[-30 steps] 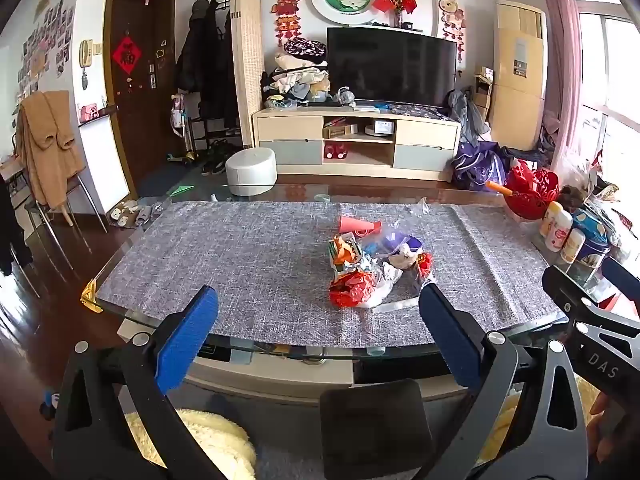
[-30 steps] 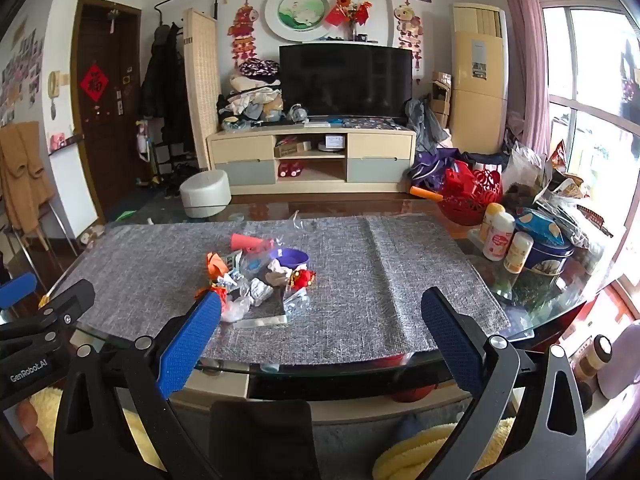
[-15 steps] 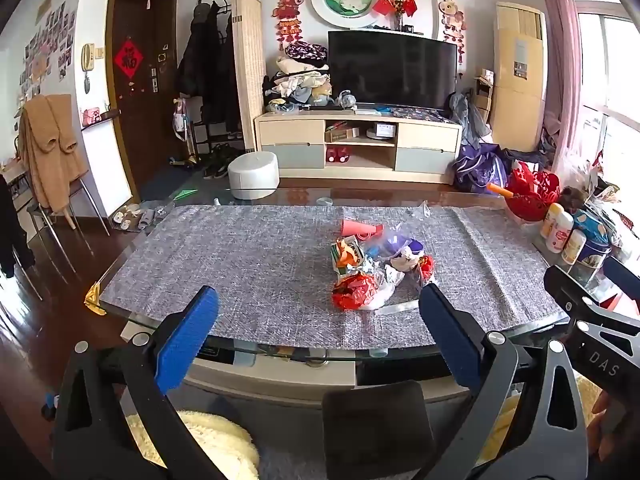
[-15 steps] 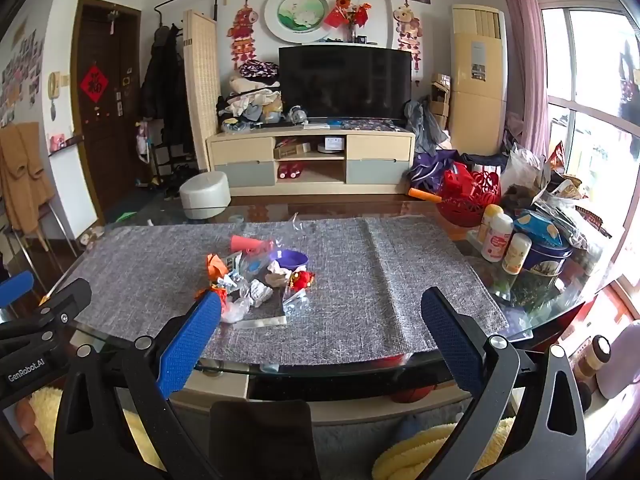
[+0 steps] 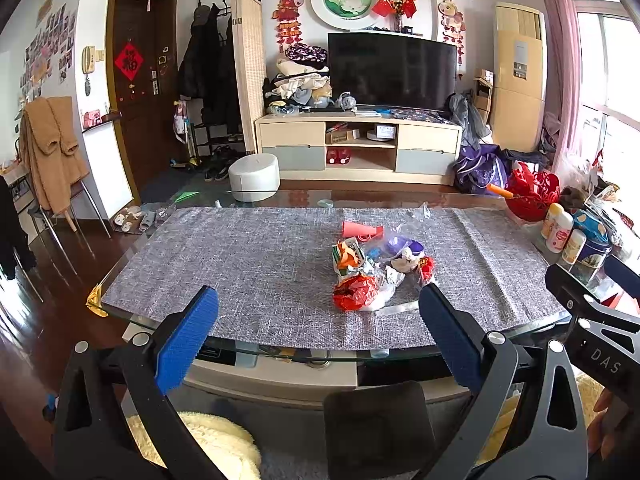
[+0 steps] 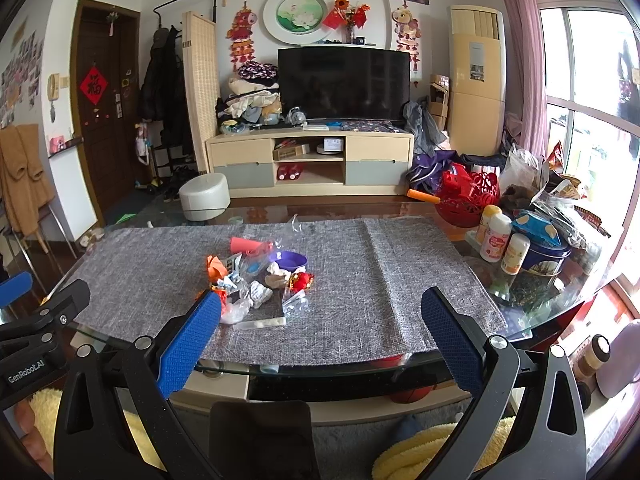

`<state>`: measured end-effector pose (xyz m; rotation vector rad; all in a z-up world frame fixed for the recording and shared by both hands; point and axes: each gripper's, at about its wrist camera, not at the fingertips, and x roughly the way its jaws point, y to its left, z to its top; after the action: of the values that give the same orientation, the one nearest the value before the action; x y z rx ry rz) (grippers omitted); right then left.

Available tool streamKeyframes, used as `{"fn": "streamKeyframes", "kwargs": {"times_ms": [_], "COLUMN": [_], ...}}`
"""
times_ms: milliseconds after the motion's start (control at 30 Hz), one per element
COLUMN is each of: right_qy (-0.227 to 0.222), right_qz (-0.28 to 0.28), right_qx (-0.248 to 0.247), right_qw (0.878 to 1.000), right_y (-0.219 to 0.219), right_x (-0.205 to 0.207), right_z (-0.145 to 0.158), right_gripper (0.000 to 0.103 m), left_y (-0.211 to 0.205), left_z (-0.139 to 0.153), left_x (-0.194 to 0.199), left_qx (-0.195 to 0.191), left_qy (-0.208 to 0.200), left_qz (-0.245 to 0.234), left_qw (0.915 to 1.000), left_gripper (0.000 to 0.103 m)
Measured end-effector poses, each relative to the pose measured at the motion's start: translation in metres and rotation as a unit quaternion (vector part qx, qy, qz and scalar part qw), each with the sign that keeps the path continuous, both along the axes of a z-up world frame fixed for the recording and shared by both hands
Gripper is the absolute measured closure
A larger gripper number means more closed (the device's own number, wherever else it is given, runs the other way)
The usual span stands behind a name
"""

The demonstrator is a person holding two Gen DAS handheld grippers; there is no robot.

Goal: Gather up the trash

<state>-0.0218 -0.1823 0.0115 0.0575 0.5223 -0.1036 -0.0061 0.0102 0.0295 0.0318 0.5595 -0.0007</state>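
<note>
- Left gripper point(image 5: 316, 320): ribbed blue pads spread wide, empty, short of the glass table point(image 5: 120, 312) edge.
- Trash pile point(image 5: 372, 272): crinkled red foil, clear plastic, crumpled paper, mid-way on woven grey cloth point(image 5: 248, 264).
- Right gripper point(image 6: 320, 320): spread wide, empty.

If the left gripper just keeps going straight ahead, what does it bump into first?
Probably the trash pile on the grey table mat. The left gripper is open and sits off the table's near edge, aimed at it. Depth is hard to judge, so it might pass just above.
</note>
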Motion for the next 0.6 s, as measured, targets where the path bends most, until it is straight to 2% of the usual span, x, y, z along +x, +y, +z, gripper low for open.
{"fn": "streamKeyframes", "kwargs": {"times_ms": [67,100,600], "right_qy": [0.001,0.000,0.001], "right_qz": [0.000,0.000,-0.001], "right_qx": [0.000,0.001,0.001], "right_qw": [1.000,1.000,1.000], "right_y": [0.000,0.000,0.001], "right_x": [0.000,0.000,-0.001], "right_z": [0.000,0.000,0.000], "right_gripper": [0.003,0.003,0.003], "left_y": [0.002,-0.005,-0.006], "left_z": [0.004,-0.008,-0.008], "left_x": [0.001,-0.001,-0.001], "left_qx": [0.000,0.000,0.001], "left_qy": [0.000,-0.001,-0.002], "left_qz": [0.000,0.000,0.001], "left_qw": [1.0000,1.0000,1.0000], "left_gripper": [0.008,0.008,0.008]}}
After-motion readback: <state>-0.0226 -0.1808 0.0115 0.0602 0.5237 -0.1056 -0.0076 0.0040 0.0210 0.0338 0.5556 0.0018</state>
